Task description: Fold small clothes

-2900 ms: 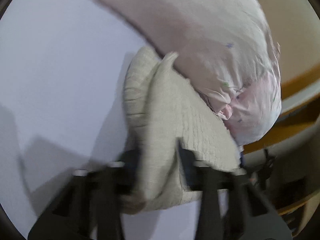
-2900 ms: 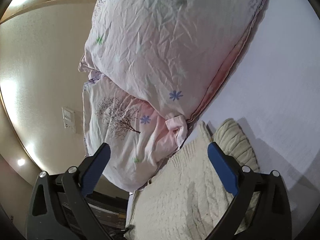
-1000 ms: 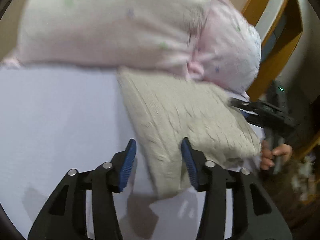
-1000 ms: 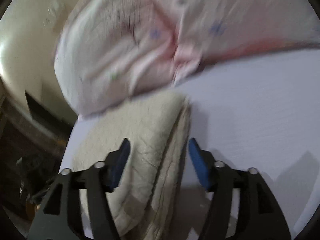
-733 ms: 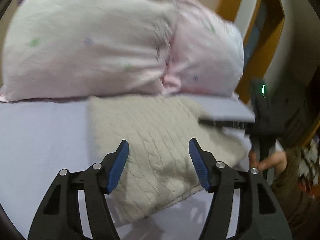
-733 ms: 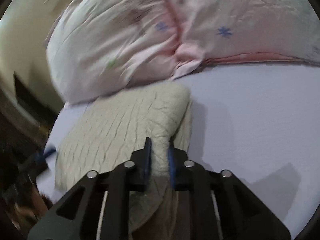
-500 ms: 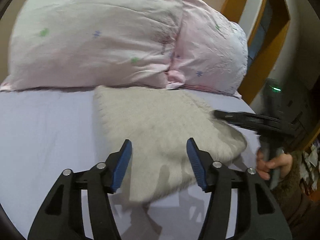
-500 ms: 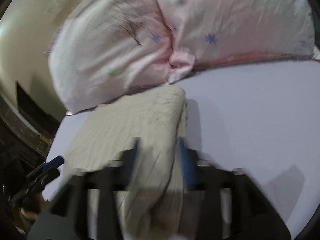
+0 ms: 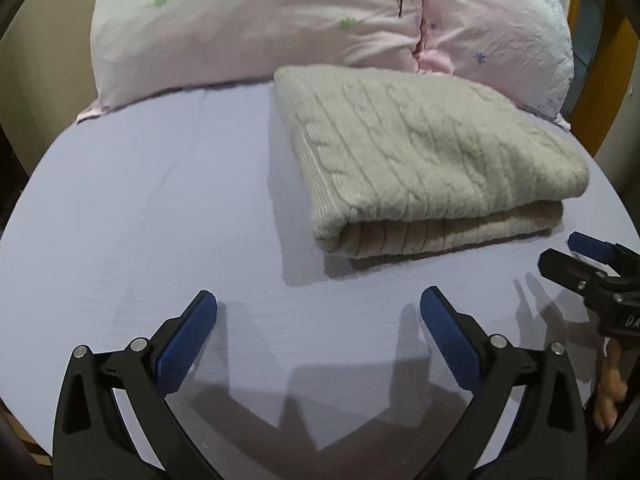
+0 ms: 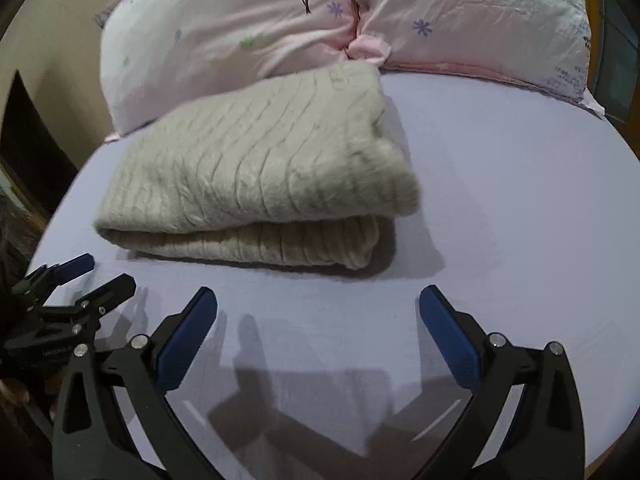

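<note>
Folded knit ahead of both pairs of fingers, neither holding it.

The cream cable-knit sweater (image 9: 432, 152) lies folded in a flat two-layer bundle on the lavender bed sheet (image 9: 160, 200), its far edge touching the pink pillows (image 9: 280, 20). From the left gripper (image 9: 318, 304) it sits ahead and to the right of the fingers; from the right gripper (image 10: 318, 300) it sits ahead and to the left, so the bundle lies between the two, long axis running across both views. Its open layered edge faces the fingers. Both grippers hover low over the sheet, level, fingers spread wide and empty, each near the bundle and about equally close. The fold looks finished; a further move would probably be a tidy-up or a reach for another garment.
</note>
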